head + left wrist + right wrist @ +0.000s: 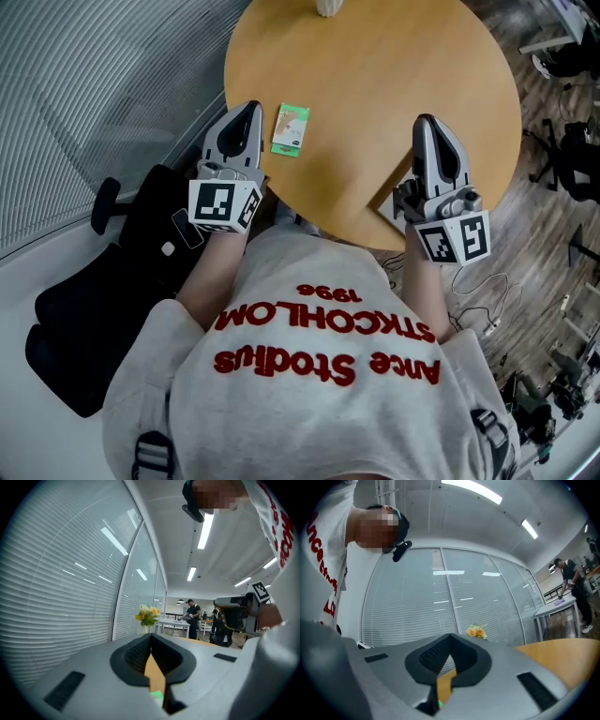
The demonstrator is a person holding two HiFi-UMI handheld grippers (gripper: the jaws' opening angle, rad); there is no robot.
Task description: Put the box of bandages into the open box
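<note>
The box of bandages [291, 129] is small, green and white, and lies flat on the round wooden table [375, 84] near its left edge. My left gripper [251, 106] rests just left of it, jaws shut and empty. My right gripper [425, 120] lies on the table's near right part, far from the box, also shut and empty. In the left gripper view the jaws [151, 635] meet at the tip, and a green sliver of the box [157, 695] shows through the gap below. The right gripper view shows its jaws [450, 636] touching. No open box appears in any view.
A vase [328, 7] with yellow flowers [148, 616] stands at the table's far edge. A black office chair [112, 281] sits by the person's left side. Cables [487, 300] lie on the wooden floor at right. Glass walls with blinds [440, 602] run along the left.
</note>
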